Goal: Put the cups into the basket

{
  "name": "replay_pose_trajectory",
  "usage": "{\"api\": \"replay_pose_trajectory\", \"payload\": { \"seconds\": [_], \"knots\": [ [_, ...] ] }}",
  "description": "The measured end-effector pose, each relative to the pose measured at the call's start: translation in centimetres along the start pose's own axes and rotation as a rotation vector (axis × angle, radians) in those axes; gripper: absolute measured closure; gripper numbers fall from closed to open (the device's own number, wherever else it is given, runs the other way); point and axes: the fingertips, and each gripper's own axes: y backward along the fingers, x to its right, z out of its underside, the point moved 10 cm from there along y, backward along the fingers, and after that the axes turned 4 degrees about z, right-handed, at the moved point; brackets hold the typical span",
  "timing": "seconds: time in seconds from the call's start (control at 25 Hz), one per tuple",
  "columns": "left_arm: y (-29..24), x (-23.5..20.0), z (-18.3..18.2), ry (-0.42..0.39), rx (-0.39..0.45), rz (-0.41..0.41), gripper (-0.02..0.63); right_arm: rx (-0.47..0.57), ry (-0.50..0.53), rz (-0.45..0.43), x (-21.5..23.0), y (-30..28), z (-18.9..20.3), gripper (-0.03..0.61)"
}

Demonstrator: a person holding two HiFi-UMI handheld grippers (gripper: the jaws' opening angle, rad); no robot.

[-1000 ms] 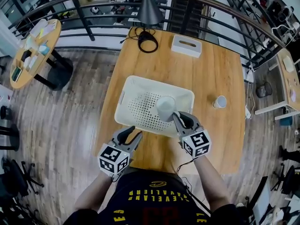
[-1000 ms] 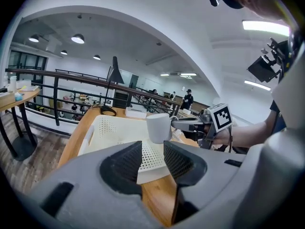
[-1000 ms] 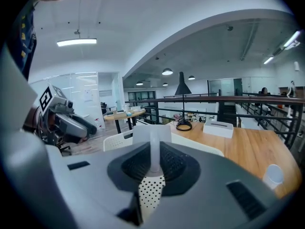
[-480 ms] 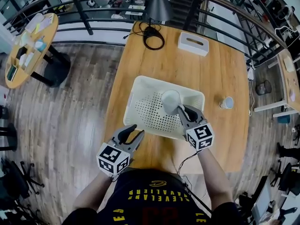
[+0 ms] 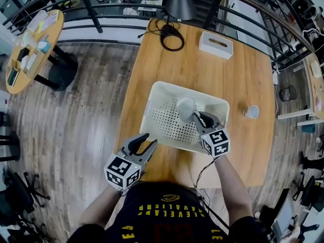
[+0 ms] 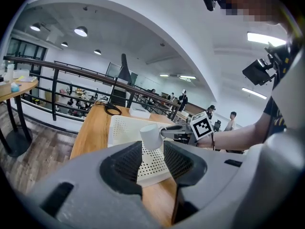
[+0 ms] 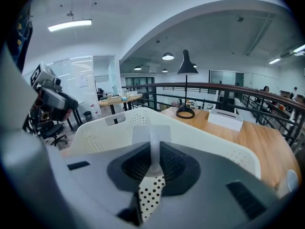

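Head view: right gripper [image 5: 196, 117] clamps a white cup [image 5: 185, 107] by its wall over the basket's [image 5: 152, 92] middle; lowering it before release seems wise. Left gripper [image 5: 148, 138] gapes empty.

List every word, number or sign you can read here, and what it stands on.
"CLEVELAND": yellow, upside down, on the person's black shirt.
"CAVALIERS": smaller, arched beside it, same shirt; barely legible.
Large figures at the shirt's lower edge: cut off, unreadable.
The marker cubes: square patterns only, no text.

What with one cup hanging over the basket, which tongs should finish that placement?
Right. The right tongs are shut on the cup above the basket; the left tongs sit empty outside it.
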Motion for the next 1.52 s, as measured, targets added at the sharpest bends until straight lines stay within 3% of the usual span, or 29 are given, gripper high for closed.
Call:
{"api": "replay_pose_trajectory", "payload": {
  "seconds": [0.36,0.84,1.32,1.52],
  "knots": [
    [-0.1,-0.9,-0.1,0.019,-0.006,0.004,0.471,-0.061,0.047,-0.010,0.7,-2.7,0.7,0.534],
    [-0.2,-1.9,0.0,0.036,-0.014,-0.015,0.471,-0.068,0.040,-0.001,1.1,-4.4,2.1,0.534],
    [-0.8,-1.4,-0.2,0.033,-0.010,-0.007,0.471,-0.171,-0.023,-0.020,1.6,-4.6,2.0,0.531],
    [-0.5,-1.4,0.0,0.039,-0.009,-0.008,0.471,-0.309,-0.080,-0.016,1.4,-4.8,1.1,0.531]
  ]
}}
